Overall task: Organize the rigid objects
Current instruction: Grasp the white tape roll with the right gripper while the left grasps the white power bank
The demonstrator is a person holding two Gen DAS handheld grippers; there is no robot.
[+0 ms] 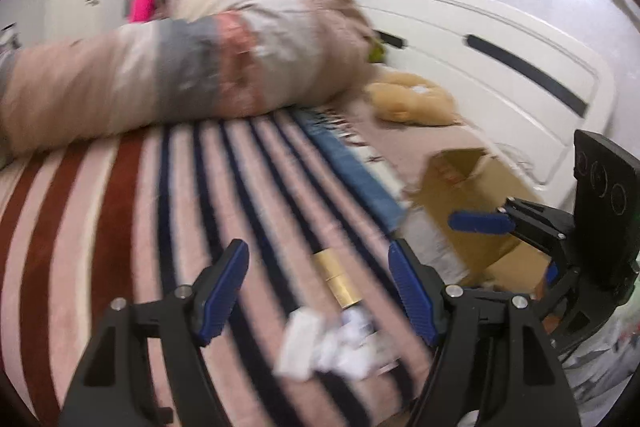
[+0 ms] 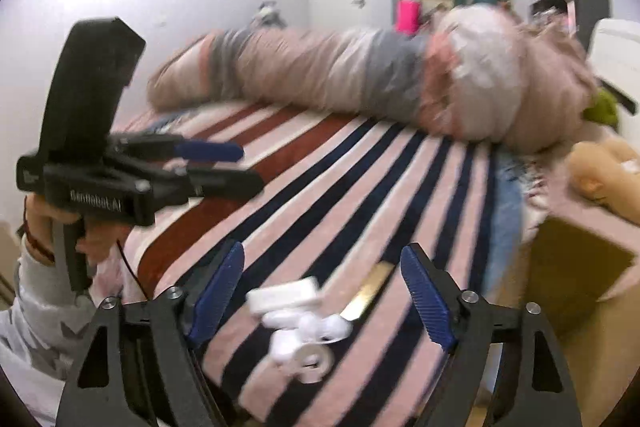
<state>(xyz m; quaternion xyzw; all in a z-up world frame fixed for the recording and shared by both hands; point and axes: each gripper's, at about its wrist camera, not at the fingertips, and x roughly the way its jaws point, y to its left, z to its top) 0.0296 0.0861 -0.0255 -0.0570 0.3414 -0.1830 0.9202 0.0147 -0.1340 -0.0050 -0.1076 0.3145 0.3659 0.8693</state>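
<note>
Striped blanket (image 1: 120, 227) in pink, dark red and navy, spread over a bed and blurred by motion in both views. Near its front edge, a gold tube (image 1: 335, 279) lying flat along the stripes, and just beside it a small heap of white plastic pieces (image 1: 332, 343), too smeared to tell apart. Seen from the right wrist, among that same white heap (image 2: 298, 323), a flat white block and a ring-shaped piece, with the gold tube (image 2: 368, 293) touching its far side.

Left gripper (image 1: 318, 291) released, blue pads wide apart, hanging above the tube and heap, gripping nothing. Right gripper (image 2: 322, 301) likewise parted and empty, its pads either side of the heap without pressing on it. Also in the right wrist view, the left gripper (image 2: 224, 165) side-on at the left, held by a hand (image 2: 52, 227) in a pale sleeve.

Off to the right of the blanket, an open cardboard box (image 1: 472, 195), close to the other gripper's fingers. Farther back, a rolled duvet (image 1: 180, 67) across the bed, a tan plush toy (image 1: 408, 99) and a white headboard (image 1: 500, 67).
</note>
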